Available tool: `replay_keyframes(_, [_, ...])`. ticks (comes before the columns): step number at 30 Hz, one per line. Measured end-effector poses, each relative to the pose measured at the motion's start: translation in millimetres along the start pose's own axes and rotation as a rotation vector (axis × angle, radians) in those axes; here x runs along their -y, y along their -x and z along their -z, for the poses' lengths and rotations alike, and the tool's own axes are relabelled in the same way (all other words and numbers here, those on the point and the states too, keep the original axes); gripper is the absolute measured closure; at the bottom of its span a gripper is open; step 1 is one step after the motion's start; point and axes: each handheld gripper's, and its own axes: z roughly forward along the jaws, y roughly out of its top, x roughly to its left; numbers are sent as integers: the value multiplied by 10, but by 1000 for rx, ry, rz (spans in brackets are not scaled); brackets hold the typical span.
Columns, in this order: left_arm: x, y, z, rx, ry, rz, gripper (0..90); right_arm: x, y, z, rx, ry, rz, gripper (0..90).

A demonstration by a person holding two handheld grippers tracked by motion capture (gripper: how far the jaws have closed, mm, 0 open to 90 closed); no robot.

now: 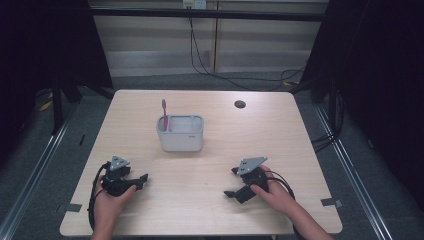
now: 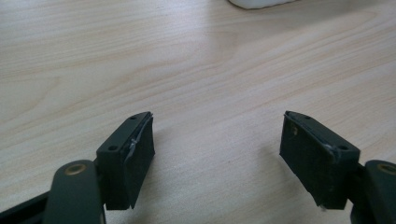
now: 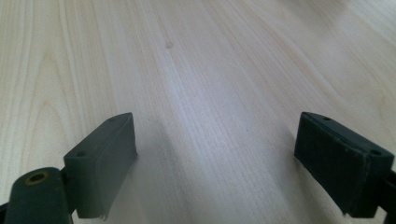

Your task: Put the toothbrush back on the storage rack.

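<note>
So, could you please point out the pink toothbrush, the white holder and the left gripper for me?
pink toothbrush (image 1: 164, 111): high view, on its handle.
white holder (image 1: 180, 140): high view, on its front wall.
left gripper (image 1: 142, 181): high view, midway between its fingertips.

The toothbrush (image 1: 164, 114) hides its lower end inside the grey holder (image 1: 180, 135), whose bottom edge alone peeks in, cut off, atop the left gripper view.
</note>
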Motion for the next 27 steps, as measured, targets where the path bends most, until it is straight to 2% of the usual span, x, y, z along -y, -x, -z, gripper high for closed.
replay_keyframes(11, [18, 21, -21, -12, 9, -34, 231, 0, 0, 0, 0, 0, 0, 120])
replay_keyframes(16, [26, 30, -38, -14, 11, -68, 194, 0, 0, 0, 0, 0, 0, 120])
replay_keyframes(27, [20, 43, -55, 0, 7, -69, 147, 0, 0, 0, 0, 0, 0, 120])
